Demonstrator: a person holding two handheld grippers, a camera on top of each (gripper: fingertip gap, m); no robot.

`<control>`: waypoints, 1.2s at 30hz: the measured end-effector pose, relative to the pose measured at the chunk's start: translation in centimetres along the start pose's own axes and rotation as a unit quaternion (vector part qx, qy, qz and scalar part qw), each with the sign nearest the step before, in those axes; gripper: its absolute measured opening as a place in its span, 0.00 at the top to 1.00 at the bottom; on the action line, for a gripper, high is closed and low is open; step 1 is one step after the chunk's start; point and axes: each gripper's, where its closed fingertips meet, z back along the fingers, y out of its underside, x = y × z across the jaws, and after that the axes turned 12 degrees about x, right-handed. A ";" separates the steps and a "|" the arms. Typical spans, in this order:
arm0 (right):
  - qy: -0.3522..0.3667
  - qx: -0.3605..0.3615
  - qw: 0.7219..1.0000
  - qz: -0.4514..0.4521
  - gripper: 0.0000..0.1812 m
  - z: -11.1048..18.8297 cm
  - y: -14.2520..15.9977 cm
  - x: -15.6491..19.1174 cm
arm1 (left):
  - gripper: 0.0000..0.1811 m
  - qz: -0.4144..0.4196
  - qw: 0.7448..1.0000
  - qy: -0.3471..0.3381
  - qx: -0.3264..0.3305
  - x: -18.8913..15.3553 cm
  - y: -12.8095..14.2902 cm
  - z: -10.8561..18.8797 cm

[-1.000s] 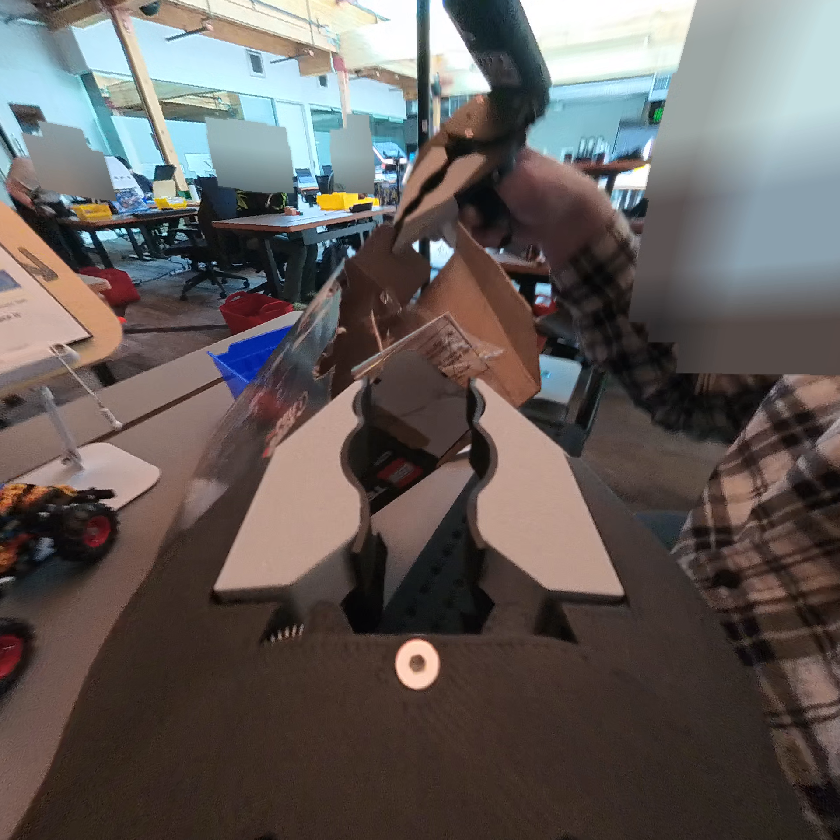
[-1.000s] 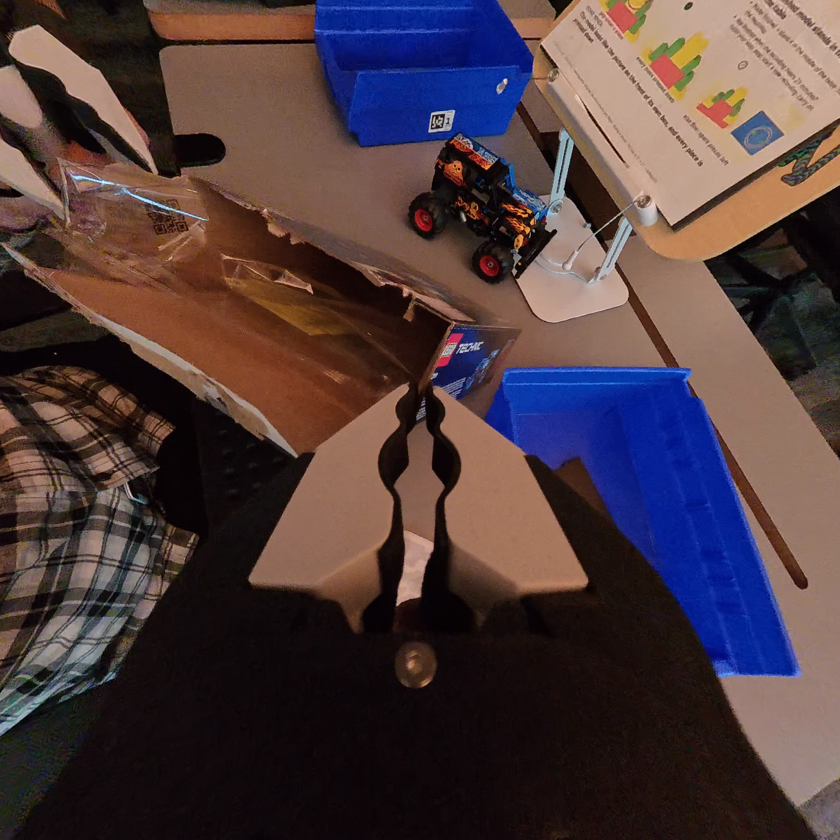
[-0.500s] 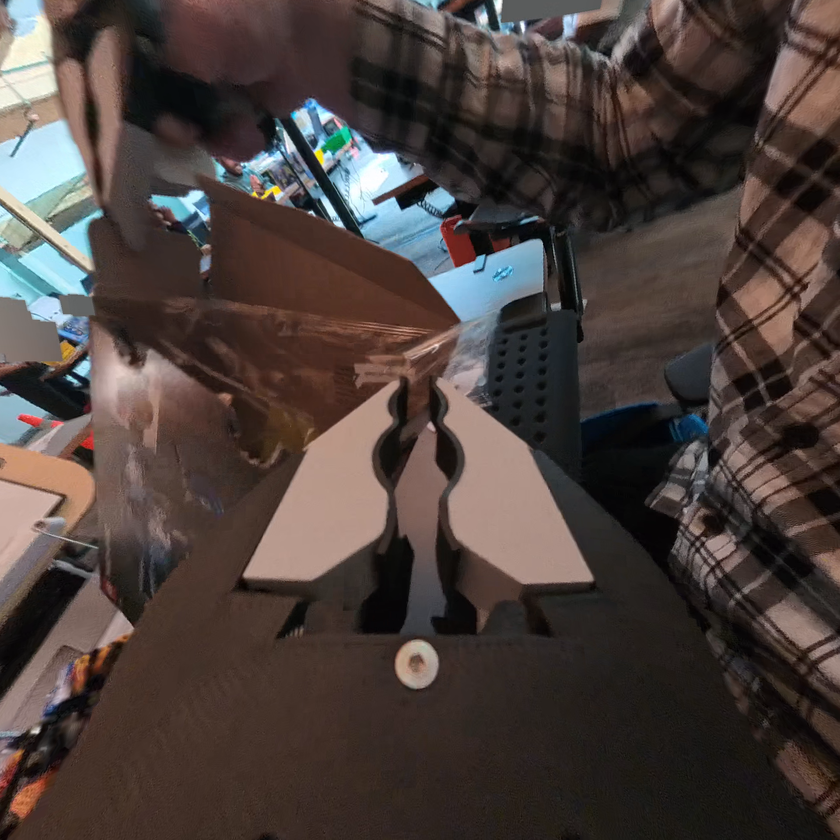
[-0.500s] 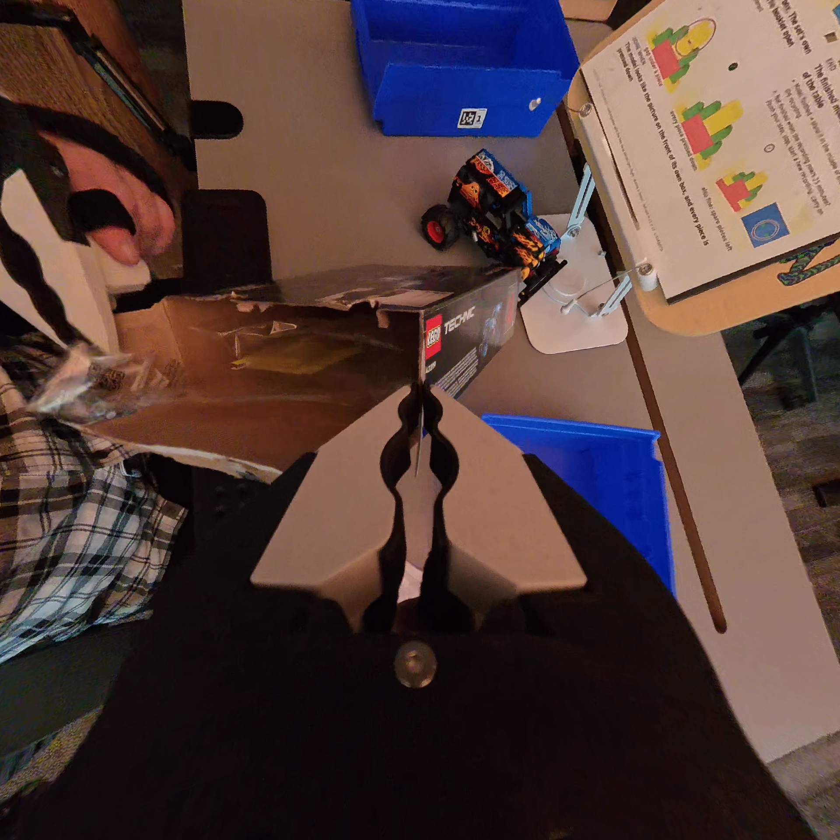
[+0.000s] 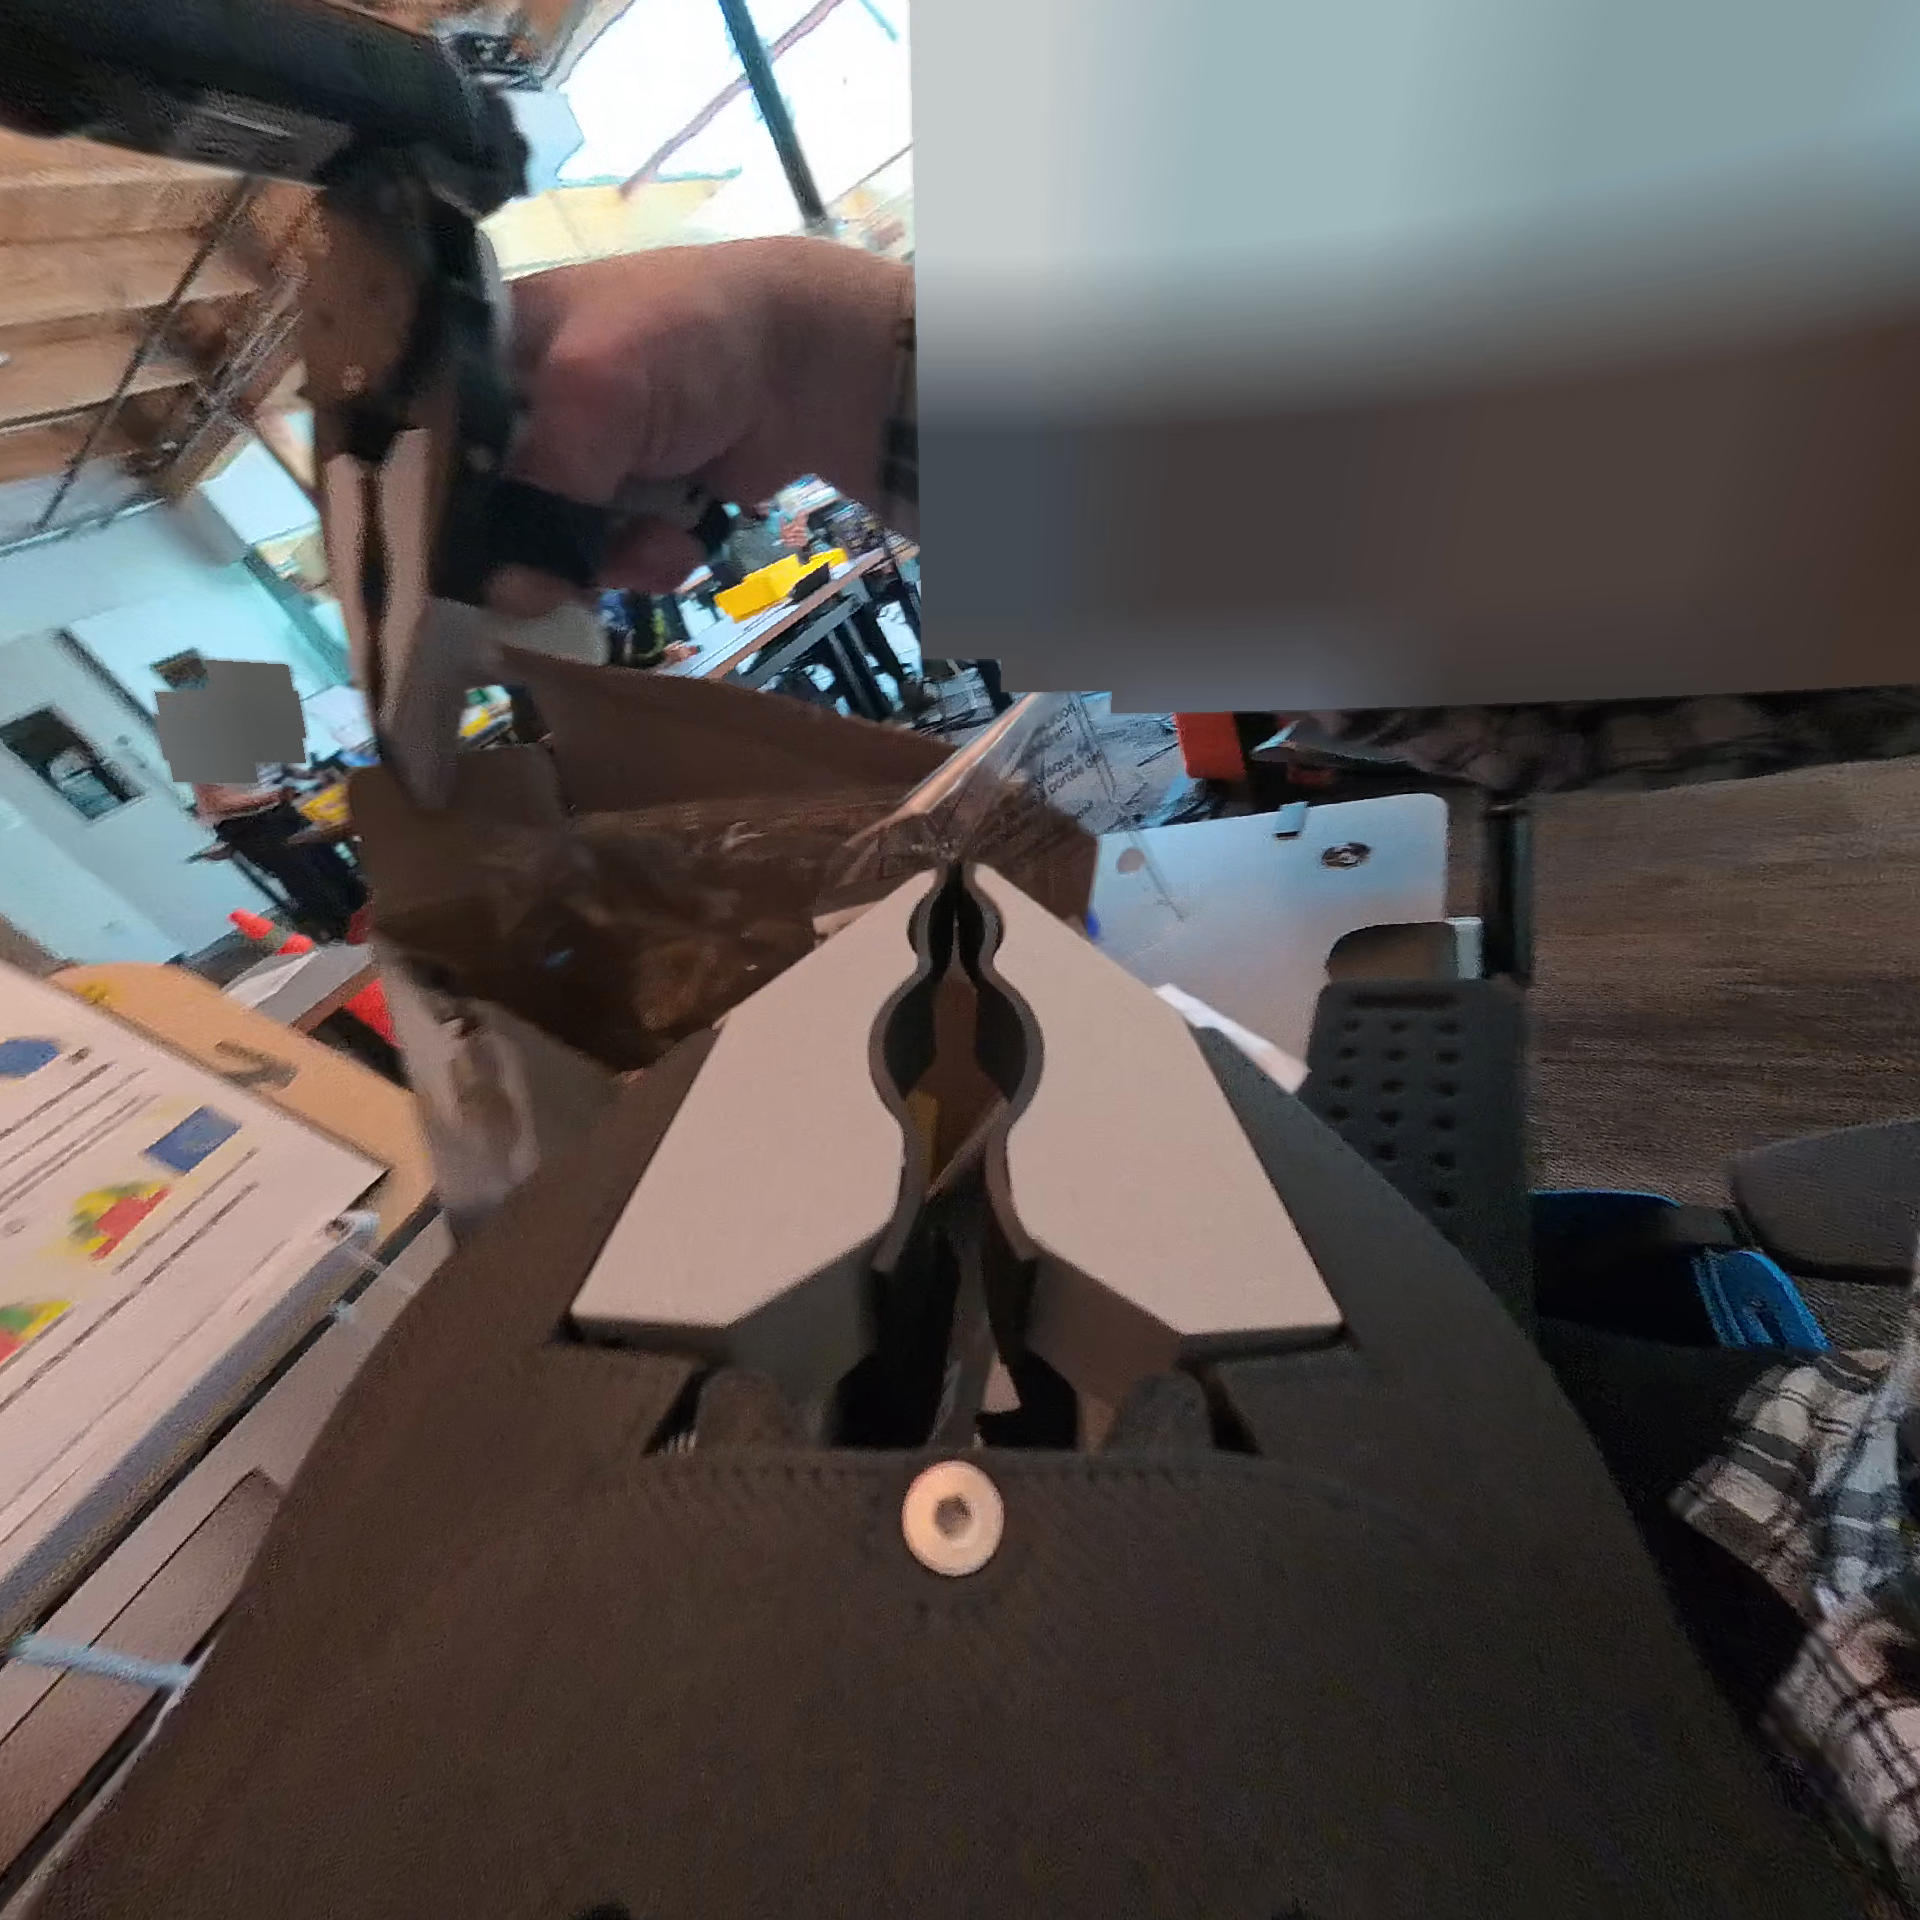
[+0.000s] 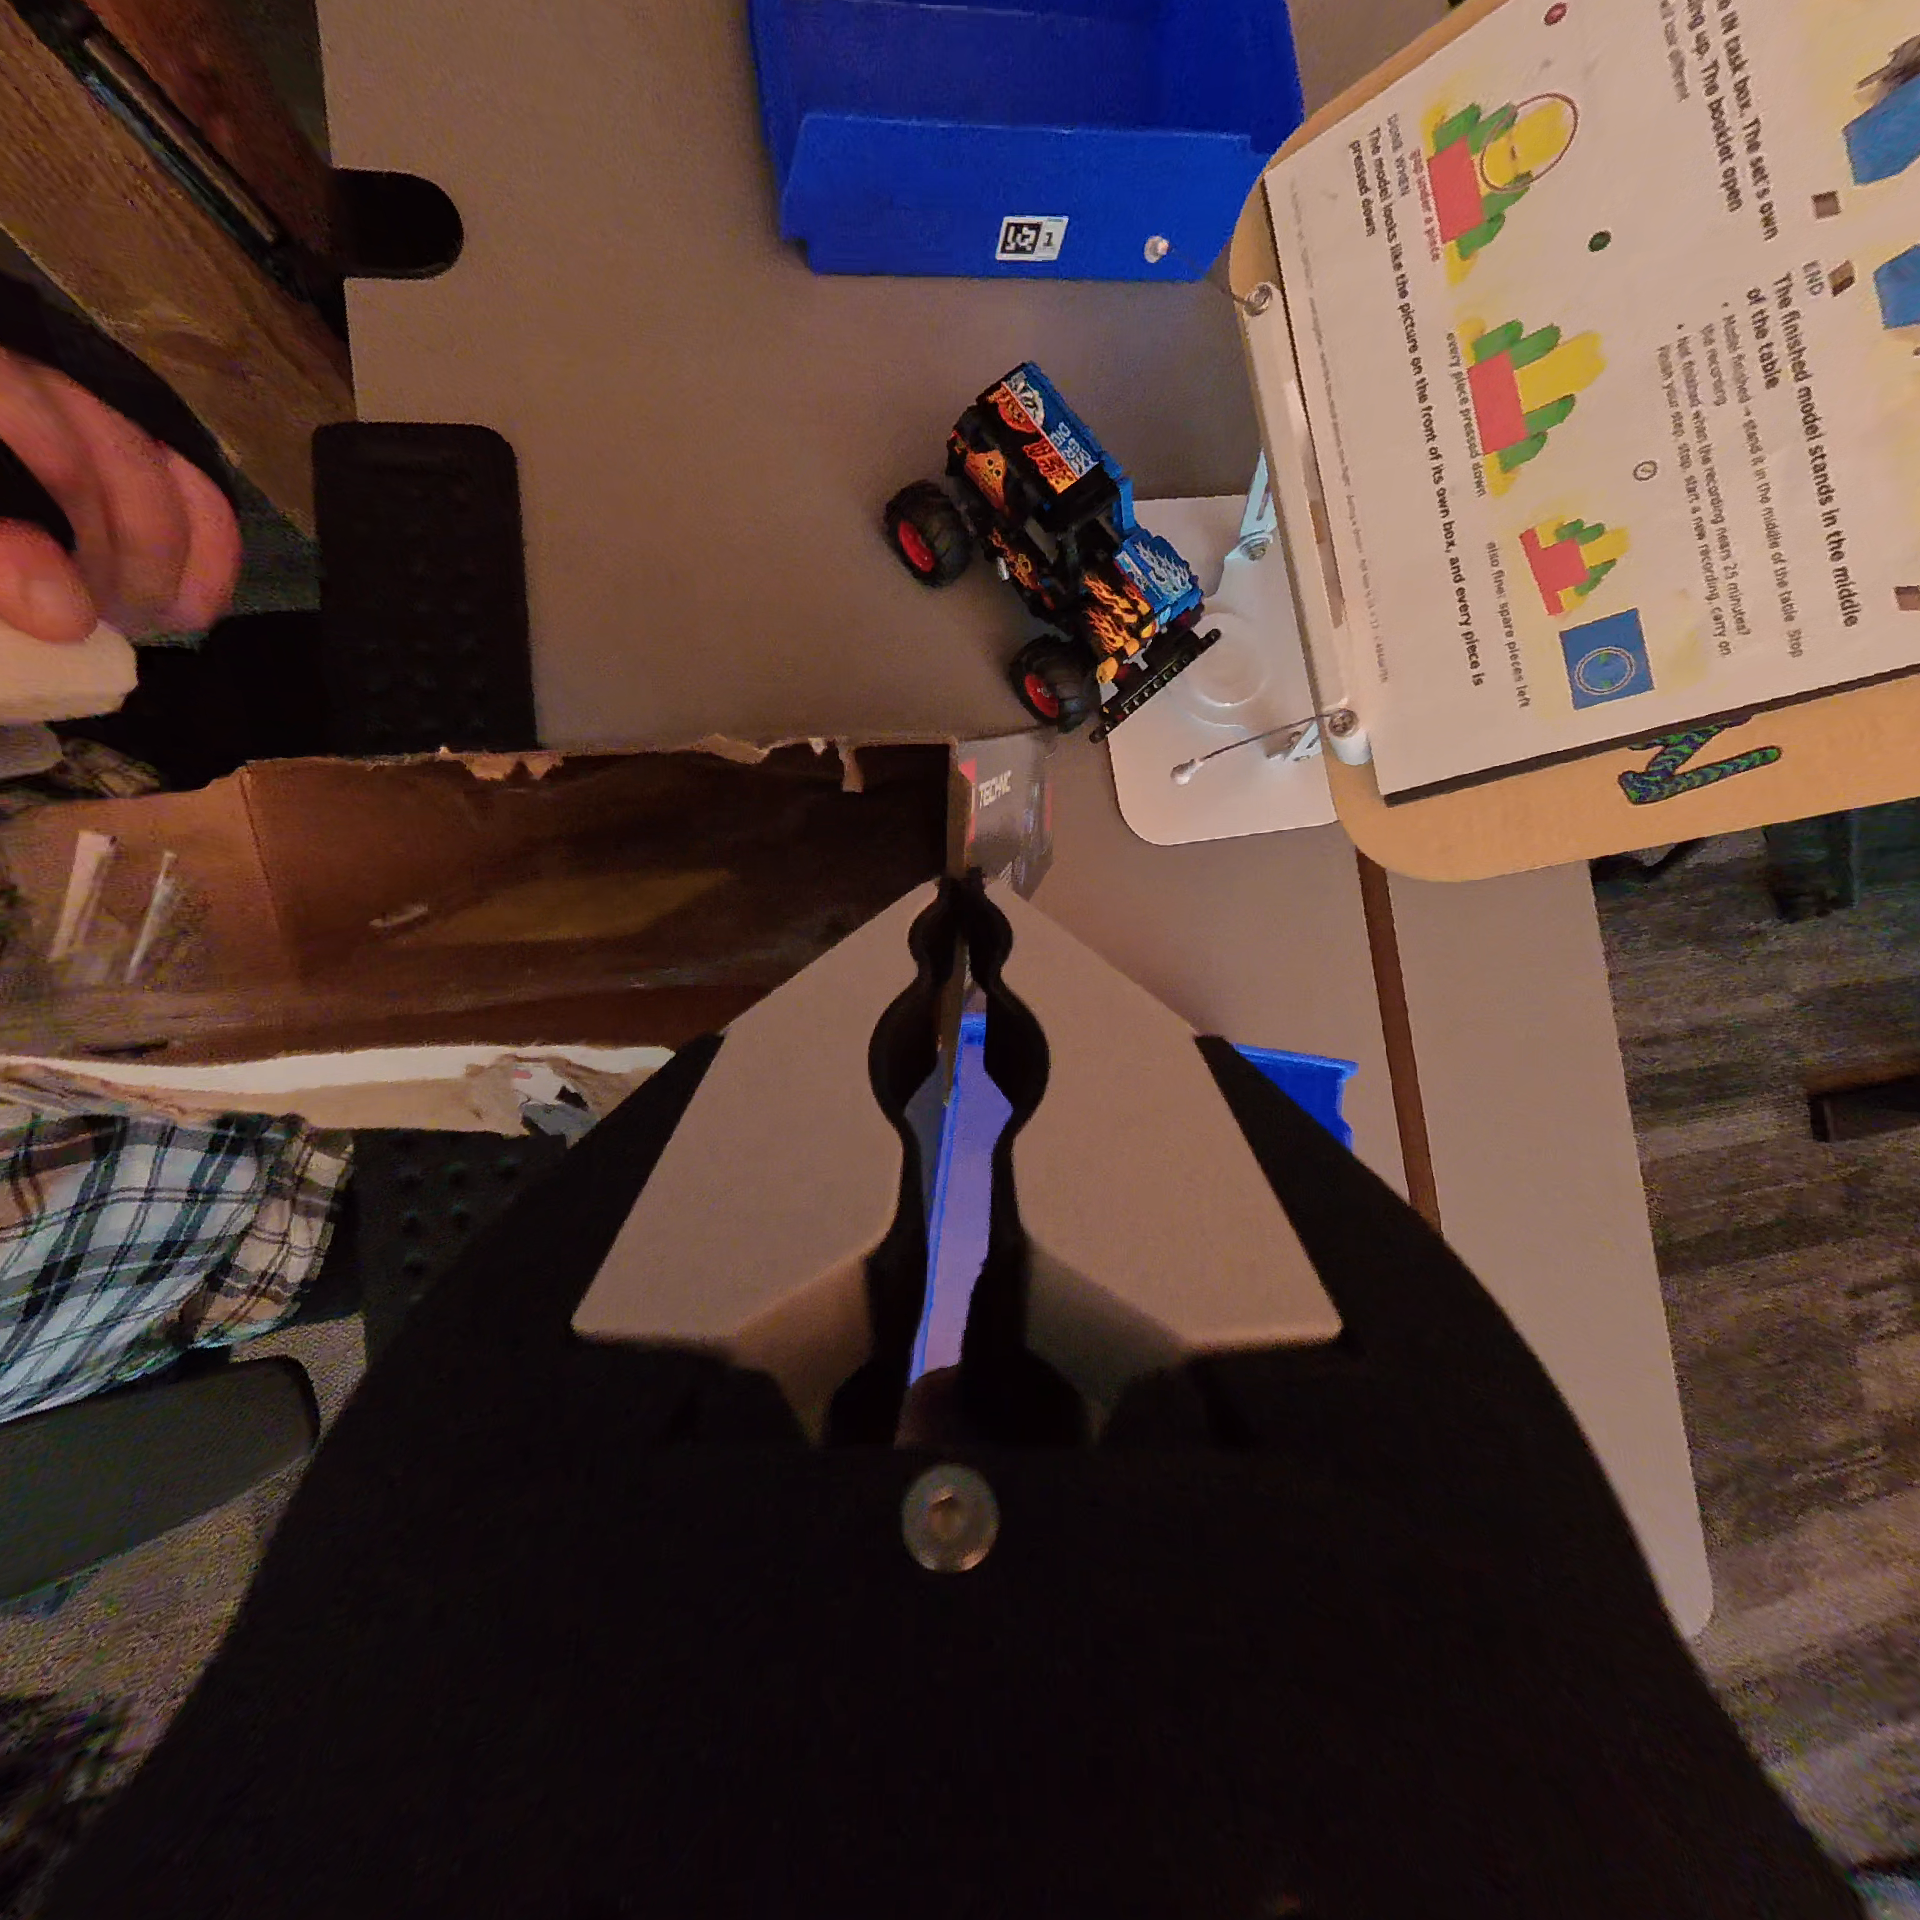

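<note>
Gripping the torn edge of a cardboard box (image 6: 540, 894), the right tongs (image 6: 961, 883) are pressed together on the thin end wall of it, which runs down between their grey fingers (image 6: 790, 1174). The box hangs in the air above the near part of the grey tabletop (image 6: 675, 436), its open brown inside turned to the camera and its printed end panel just past the fingertips. Inside the box's left end lie clear packets, too blurred to make out.

The left tongs (image 5: 958, 871) are closed on a crumpled clear plastic bag (image 5: 966, 800) at the mouth of the same box (image 5: 665, 831); the tips meet on the film. In the left wrist view the right tongs (image 5: 390, 623) show farther off at upper left, gripping the far edge of the box, with a hand (image 5: 675, 364) behind them.

On the tabletop beyond the box stands a toy monster truck (image 6: 1049, 551) with a blue and orange body, black tyres and red hubs. Just right of it is the white base of a stand (image 6: 1216, 717) that carries a tilted board with a printed sheet (image 6: 1579, 395). A blue bin (image 6: 1018, 135) sits at the far edge, and another blue bin (image 6: 1299, 1091) lies near, mostly hidden under the right tongs. At the left, a hand (image 6: 114, 520) shows, and below the box a plaid shirt (image 6: 145, 1247).
</note>
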 end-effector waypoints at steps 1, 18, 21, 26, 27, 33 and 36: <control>-0.006 0.002 1.000 -0.004 1.00 -0.2 -0.1 -0.5 | 1.00 0.010 1.000 0.000 -0.002 1.0 0.1 0.3; -0.033 -0.024 0.999 -0.022 1.00 -2.2 0.1 -3.4 | 0.98 0.043 0.967 0.050 0.245 8.9 6.9 -2.3; -0.030 -0.029 0.999 -0.011 1.00 -2.2 0.0 -3.4 | 0.98 0.004 0.952 0.064 0.299 8.8 8.0 -3.5; -0.034 -0.024 0.999 -0.011 1.00 -2.2 0.9 -3.5 | 0.88 0.003 0.967 0.083 0.242 8.9 6.6 -2.2; -0.035 -0.023 0.999 -0.012 1.00 -2.2 1.1 -3.5 | 0.88 0.008 0.969 0.082 0.232 9.1 6.4 -1.7; -0.050 -0.034 0.998 -0.018 1.00 -2.2 1.6 -3.7 | 0.82 -0.035 0.970 0.197 0.139 6.3 5.3 2.1; -0.059 -0.038 0.997 -0.019 1.00 -2.1 1.2 -3.5 | 0.75 -0.053 0.957 0.250 0.141 4.5 6.1 2.3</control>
